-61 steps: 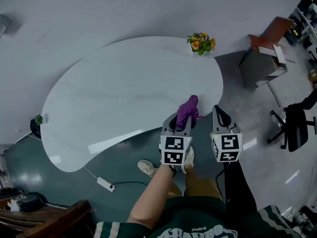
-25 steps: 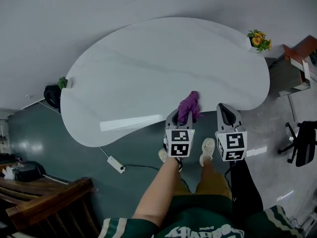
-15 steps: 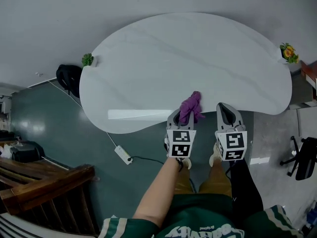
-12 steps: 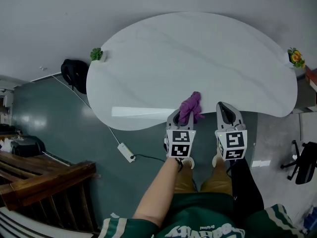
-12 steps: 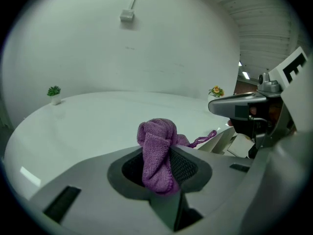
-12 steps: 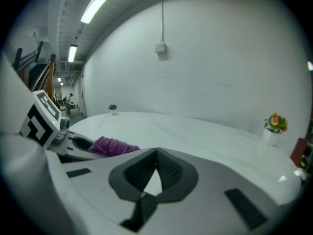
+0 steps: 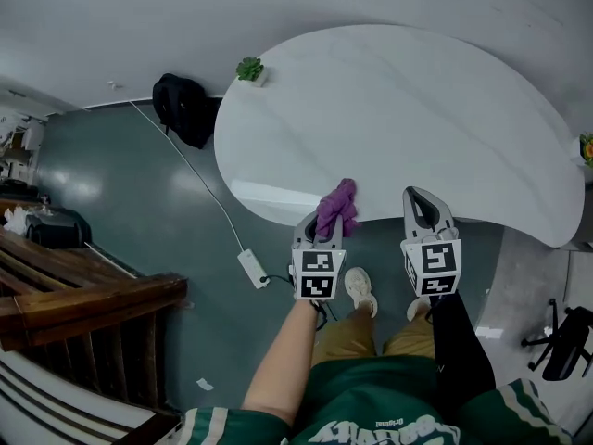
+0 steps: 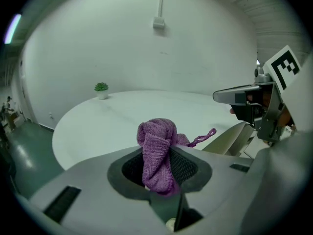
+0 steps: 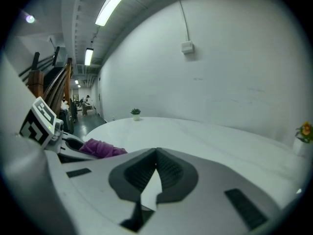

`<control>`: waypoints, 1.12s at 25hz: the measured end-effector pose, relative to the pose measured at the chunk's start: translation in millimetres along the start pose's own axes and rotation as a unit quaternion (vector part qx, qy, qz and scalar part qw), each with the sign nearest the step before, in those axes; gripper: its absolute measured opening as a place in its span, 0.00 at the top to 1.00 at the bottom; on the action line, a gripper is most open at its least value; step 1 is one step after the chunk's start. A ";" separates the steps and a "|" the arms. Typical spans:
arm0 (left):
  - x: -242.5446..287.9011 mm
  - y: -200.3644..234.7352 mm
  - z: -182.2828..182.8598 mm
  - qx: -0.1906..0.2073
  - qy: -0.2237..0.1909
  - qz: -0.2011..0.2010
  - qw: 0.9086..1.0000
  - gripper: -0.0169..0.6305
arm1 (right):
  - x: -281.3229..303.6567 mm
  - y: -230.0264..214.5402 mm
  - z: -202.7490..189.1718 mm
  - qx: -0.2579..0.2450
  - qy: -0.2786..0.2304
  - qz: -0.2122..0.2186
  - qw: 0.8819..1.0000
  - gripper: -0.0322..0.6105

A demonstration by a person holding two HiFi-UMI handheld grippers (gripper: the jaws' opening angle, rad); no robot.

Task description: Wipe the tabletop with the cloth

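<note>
A bunched purple cloth [image 7: 335,207] [image 8: 155,136] is pinched in my left gripper [image 7: 326,221] [image 8: 158,155], which is shut on it. The cloth sticks up out of the jaws and hangs over the near edge of the white curved tabletop [image 7: 417,100] [image 8: 112,116]; I cannot tell whether it touches the surface. My right gripper [image 7: 415,195] [image 9: 156,153] is beside it to the right, at the same table edge, with its jaws together and nothing between them. The cloth [image 9: 100,148] also shows at the left of the right gripper view.
A small green plant in a white pot [image 7: 248,69] [image 8: 101,88] [image 9: 135,113] stands at the table's far left end. An orange flower pot [image 9: 304,131] sits at the right end. On the floor lie a black backpack [image 7: 185,109] and a power strip [image 7: 251,269]. A wooden stair rail [image 7: 83,304] is at the left.
The view has swung left along the table, so the tabletop now lies further right. Both grippers keep their places at the near edge, the left still holding the cloth.
</note>
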State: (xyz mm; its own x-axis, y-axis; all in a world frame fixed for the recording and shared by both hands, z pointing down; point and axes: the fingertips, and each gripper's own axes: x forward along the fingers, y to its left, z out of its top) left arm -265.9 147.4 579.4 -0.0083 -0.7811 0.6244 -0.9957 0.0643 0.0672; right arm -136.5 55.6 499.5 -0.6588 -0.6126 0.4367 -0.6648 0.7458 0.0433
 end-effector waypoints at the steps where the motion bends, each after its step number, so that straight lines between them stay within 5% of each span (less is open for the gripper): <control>1: -5.6 13.7 -4.1 -0.007 0.001 0.011 1.000 0.80 | 3.4 7.6 1.4 -0.002 0.000 0.006 1.000 0.95; 11: -60.1 137.7 -37.7 -0.055 0.016 0.133 0.989 0.81 | 28.3 79.6 12.7 -0.020 -0.001 0.062 0.998 0.95; 18: -63.6 150.5 -36.7 -0.058 0.006 0.136 0.989 0.81 | 31.6 95.2 25.7 -0.034 -0.008 0.075 0.997 0.95; 28: -111.8 64.5 99.1 -0.045 -0.124 0.088 0.987 0.81 | -26.5 -8.2 110.8 -0.039 -0.066 0.003 0.997 0.95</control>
State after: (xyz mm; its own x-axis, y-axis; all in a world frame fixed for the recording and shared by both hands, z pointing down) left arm -338.3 177.3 436.9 -0.2147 -0.8797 0.4244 -0.9644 0.2595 0.0500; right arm -152.6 36.7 388.0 -0.7068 -0.6335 0.3147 -0.6349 0.7643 0.1126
